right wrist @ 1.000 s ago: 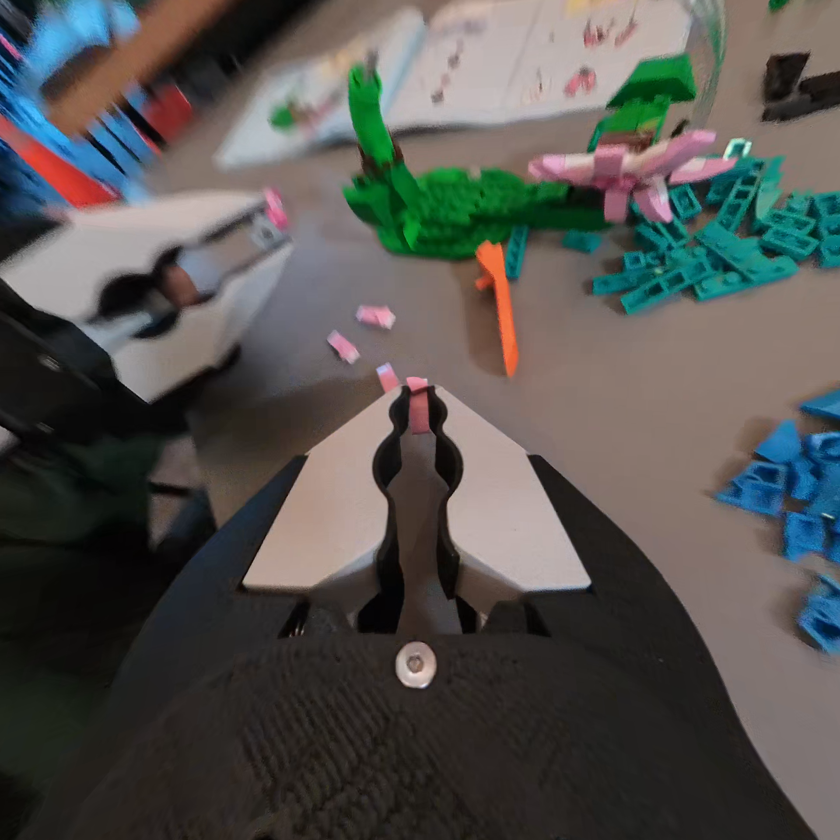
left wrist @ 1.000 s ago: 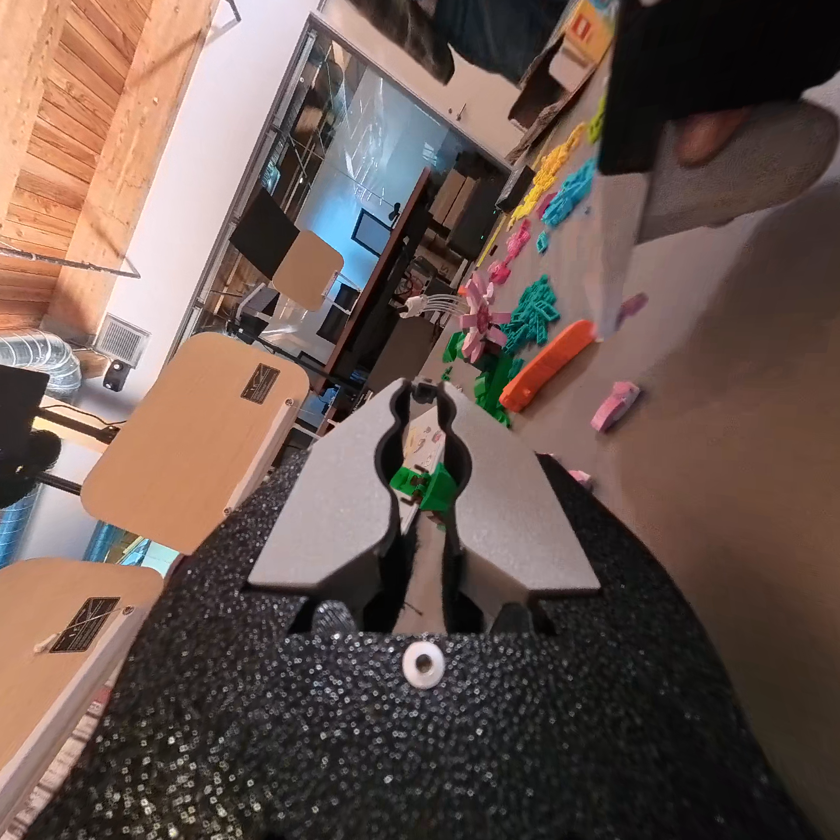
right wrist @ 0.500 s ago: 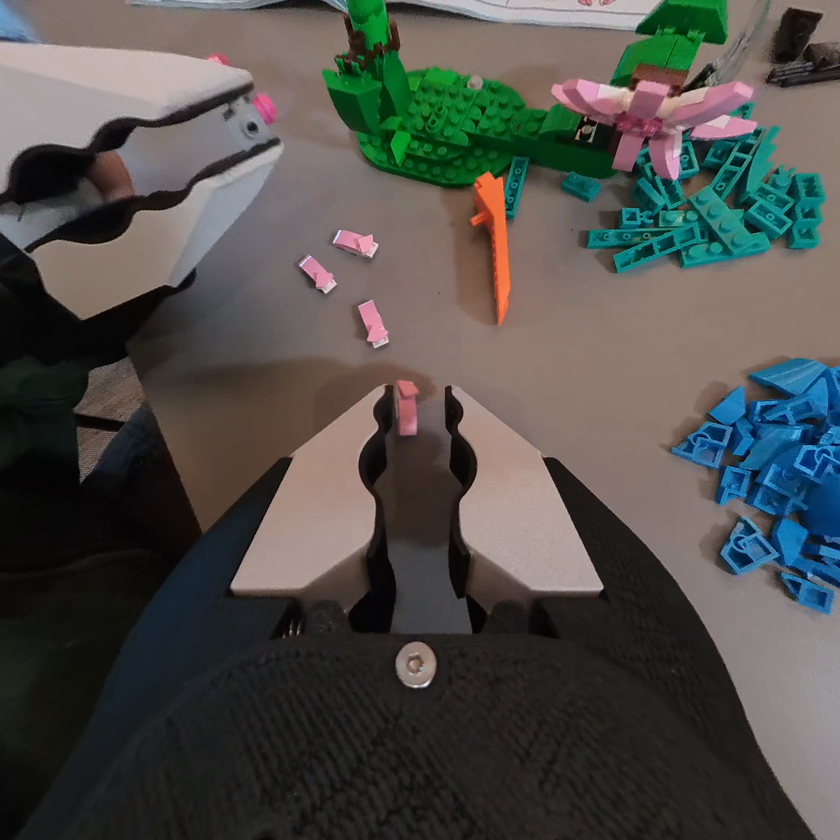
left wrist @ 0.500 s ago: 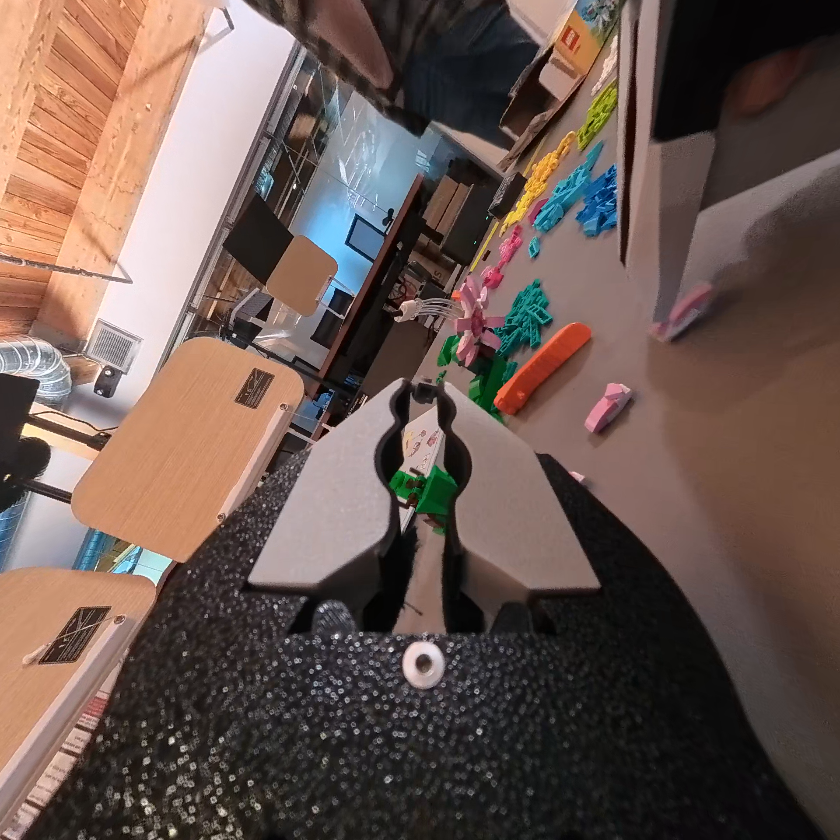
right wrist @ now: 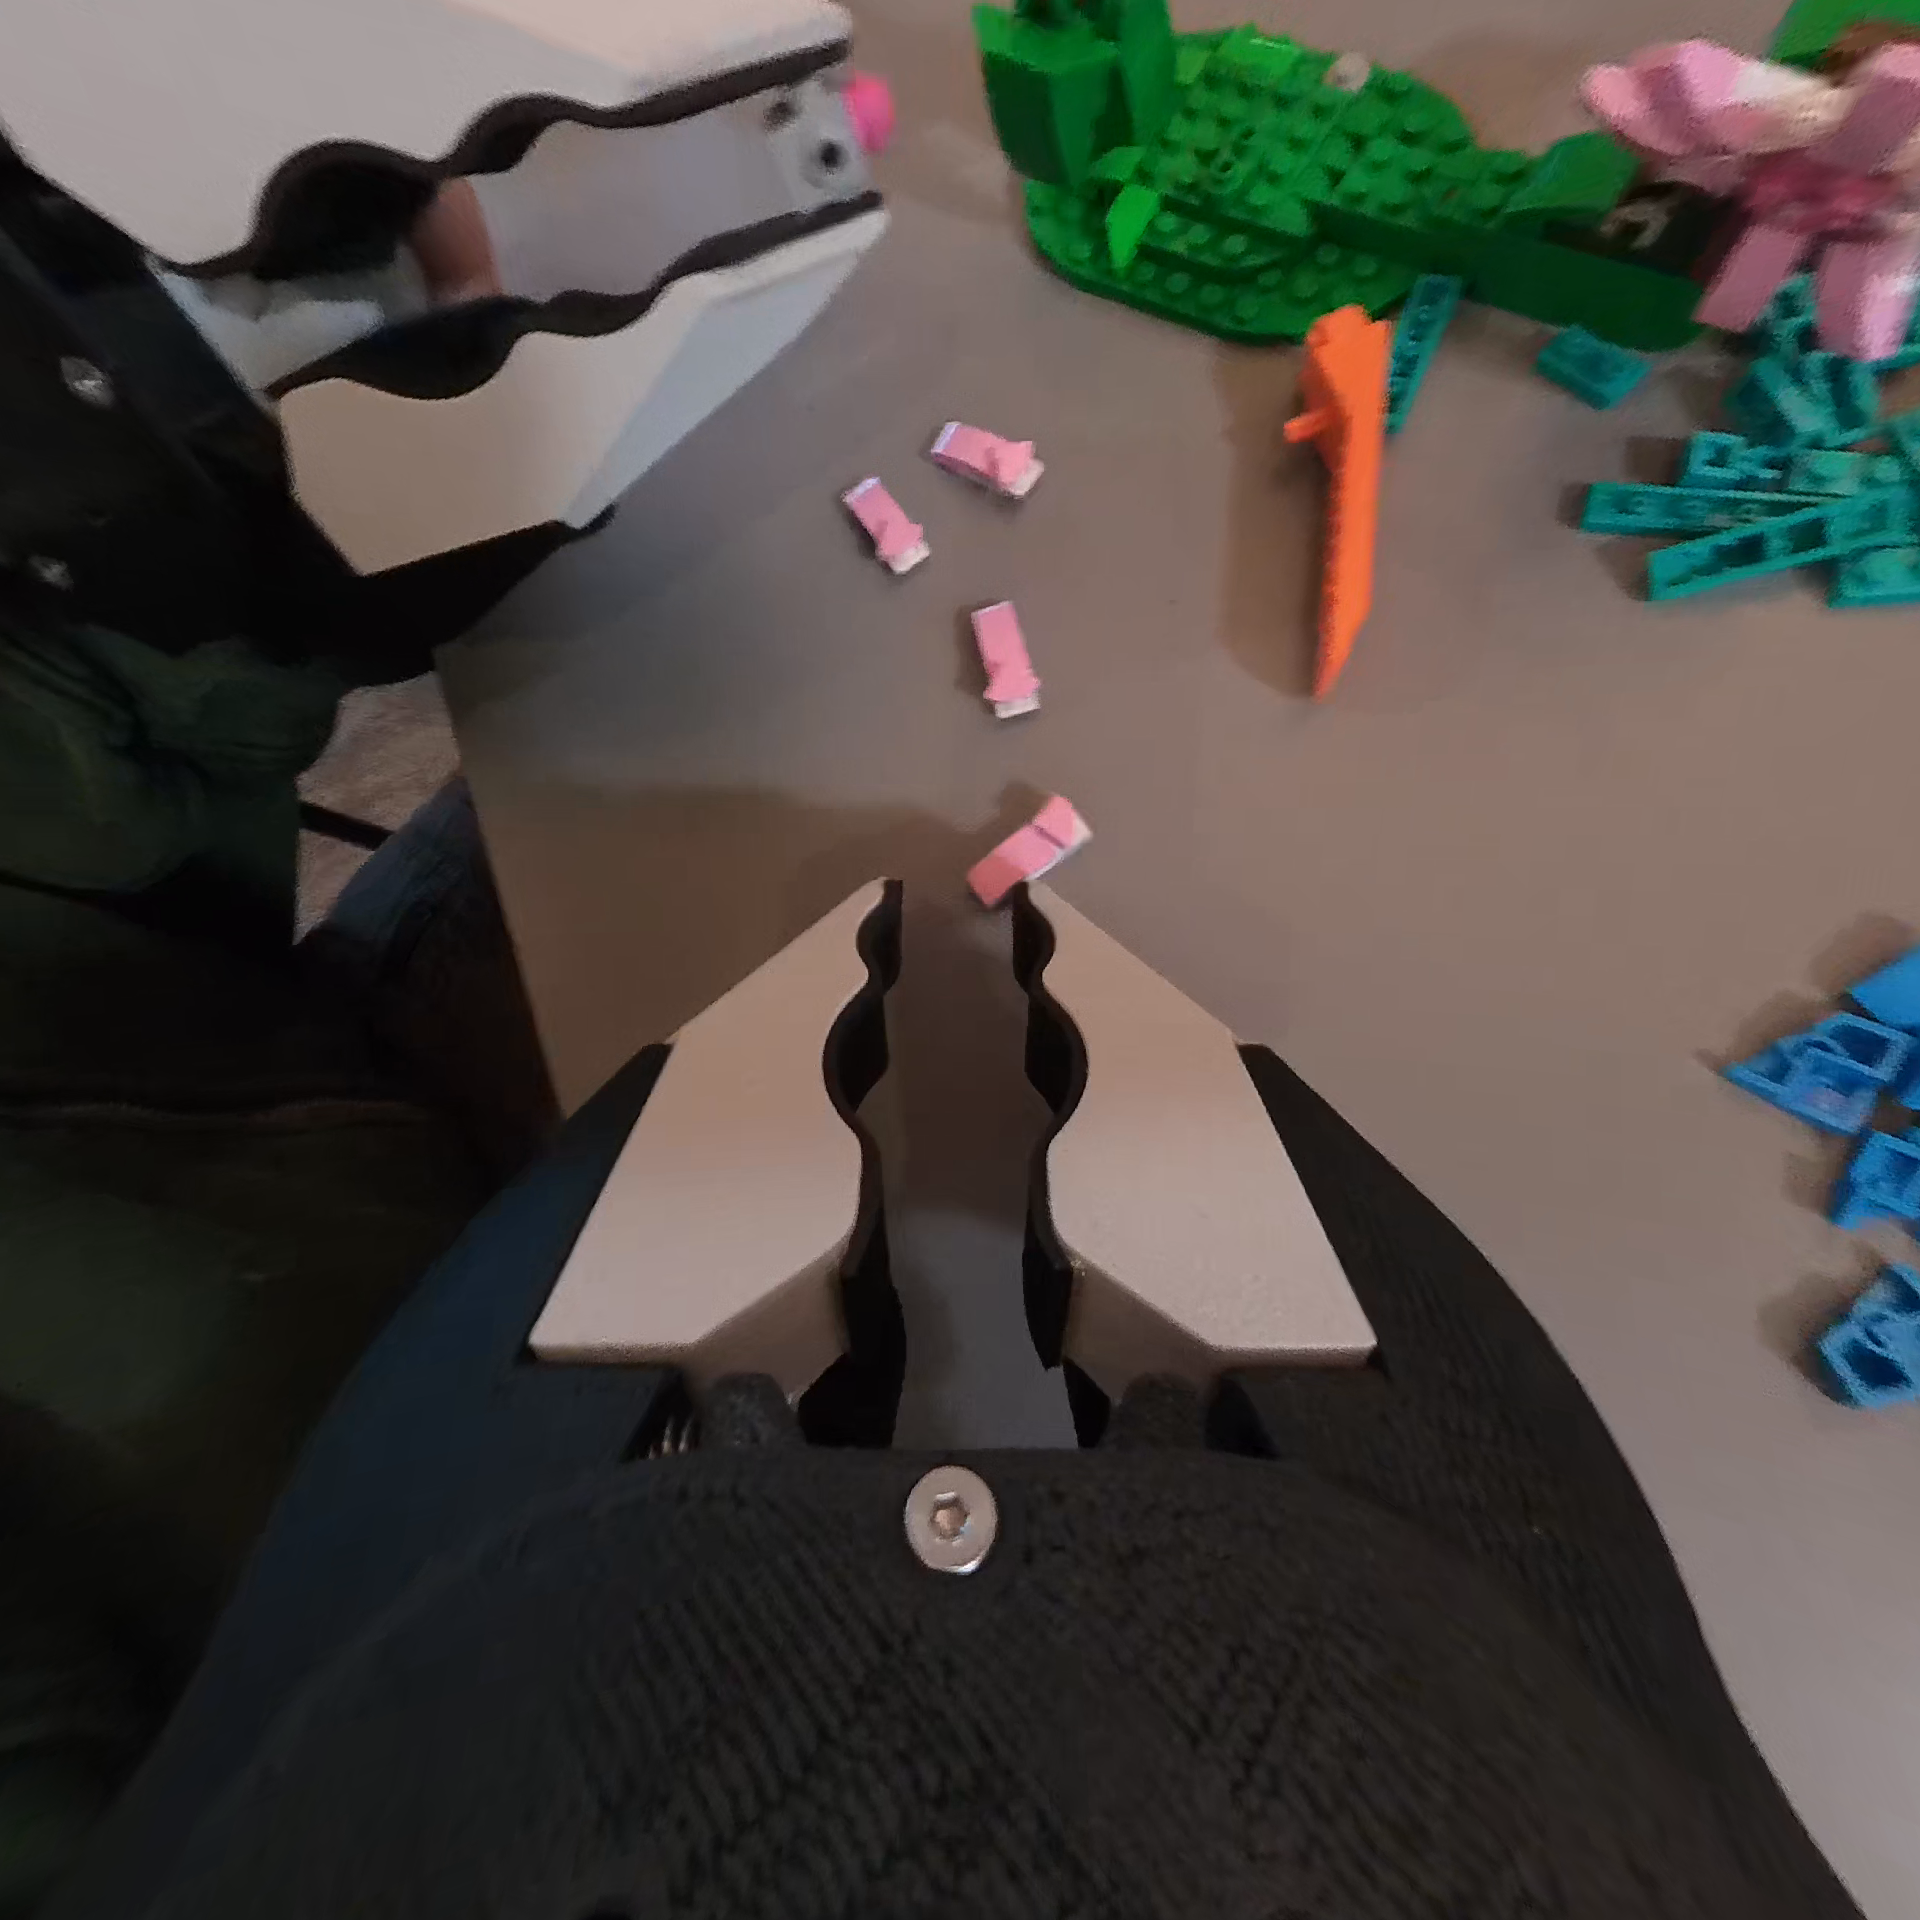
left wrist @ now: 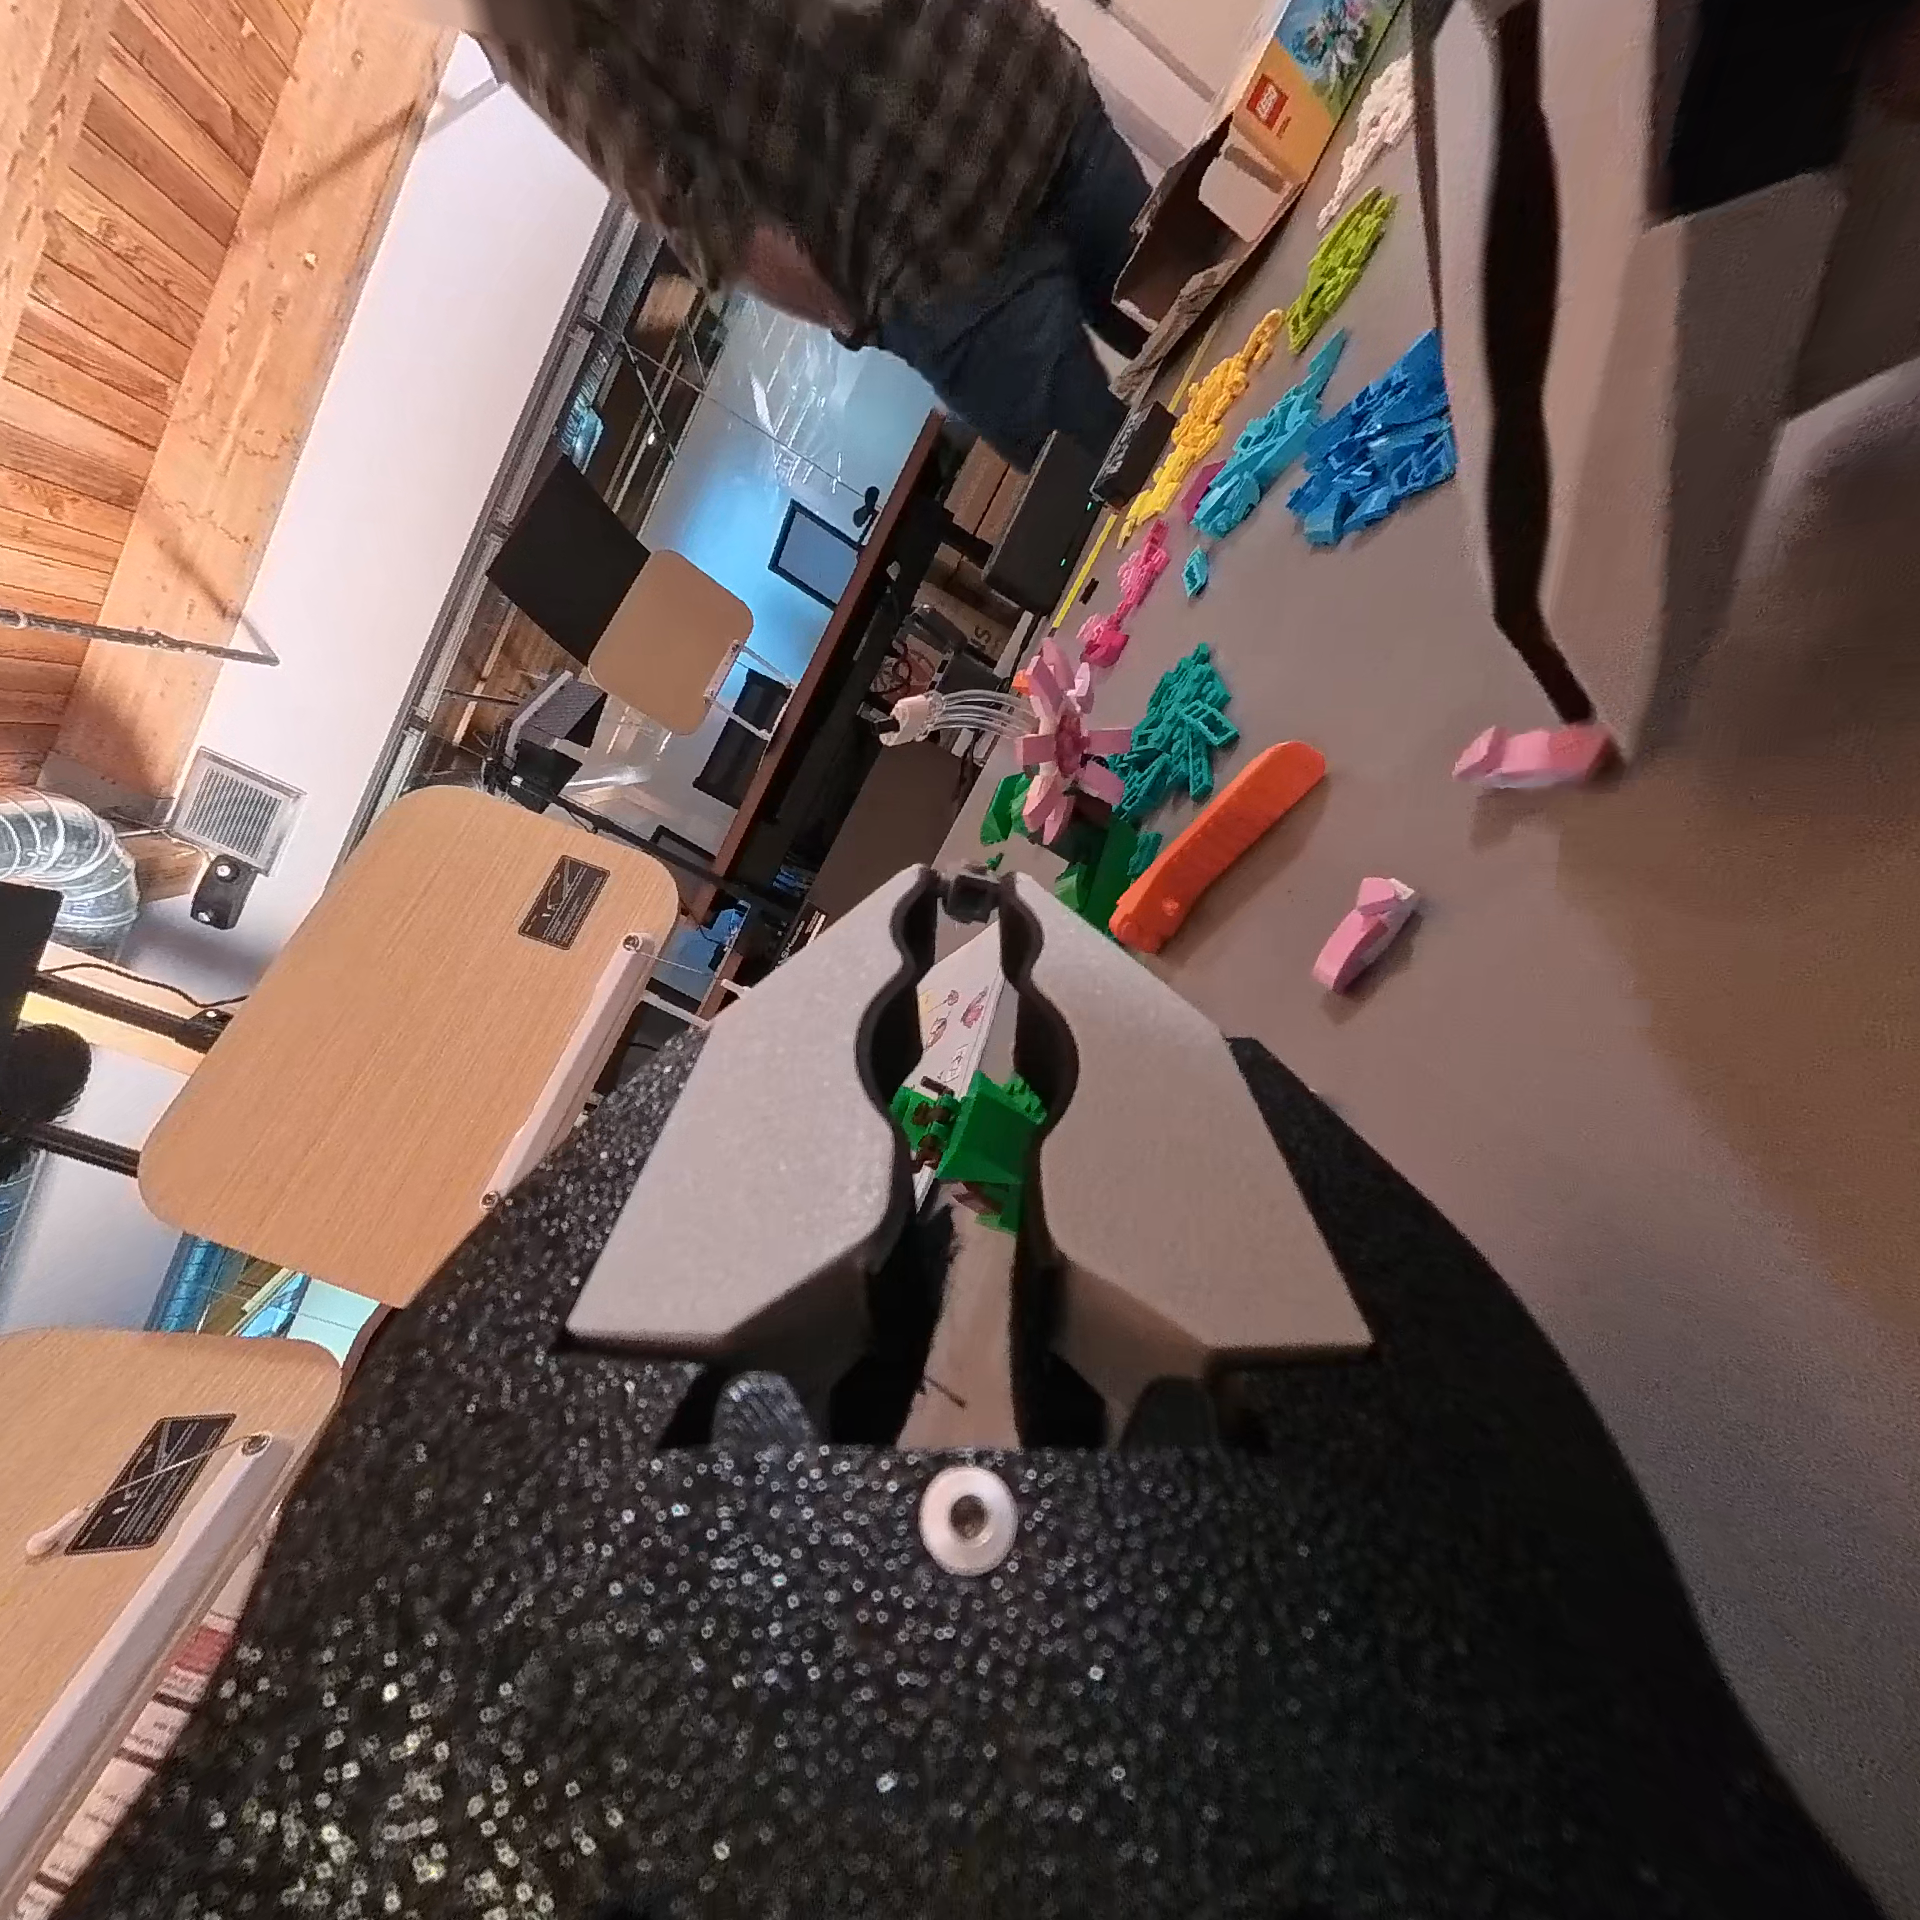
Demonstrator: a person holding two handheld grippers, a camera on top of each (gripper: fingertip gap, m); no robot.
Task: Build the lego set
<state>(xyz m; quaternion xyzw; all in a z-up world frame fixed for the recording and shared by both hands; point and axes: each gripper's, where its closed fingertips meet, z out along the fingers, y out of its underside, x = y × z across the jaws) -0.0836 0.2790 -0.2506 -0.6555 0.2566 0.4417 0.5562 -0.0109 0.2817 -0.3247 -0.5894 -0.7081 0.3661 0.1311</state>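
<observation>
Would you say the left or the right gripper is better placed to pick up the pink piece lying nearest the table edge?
Probably the right gripper: it is open and the pink piece lies just past its fingertips. The left gripper is shut on a small dark piece and sits off to the side.

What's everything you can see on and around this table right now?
table: one, grey, under everything
green build: one, green, far side of table
pink flower: one, pink, at the build's right end
orange separator: one, orange, near the build
small pink pieces: four, pink, loose mid-table, nearest just beyond the right fingertips
teal pile: one, teal, right of the separator
blue pile: one, blue, nearer on the right
yellow pile: one, yellow, far down the table
box: one, cardboard, far end
chairs: two, wooden, beside the table
small piece: one, grey-looking, in the left gripper's tips
left gripper: one, grey fingers, shut on the small piece
right gripper: one, grey fingers, open, empty
</observation>
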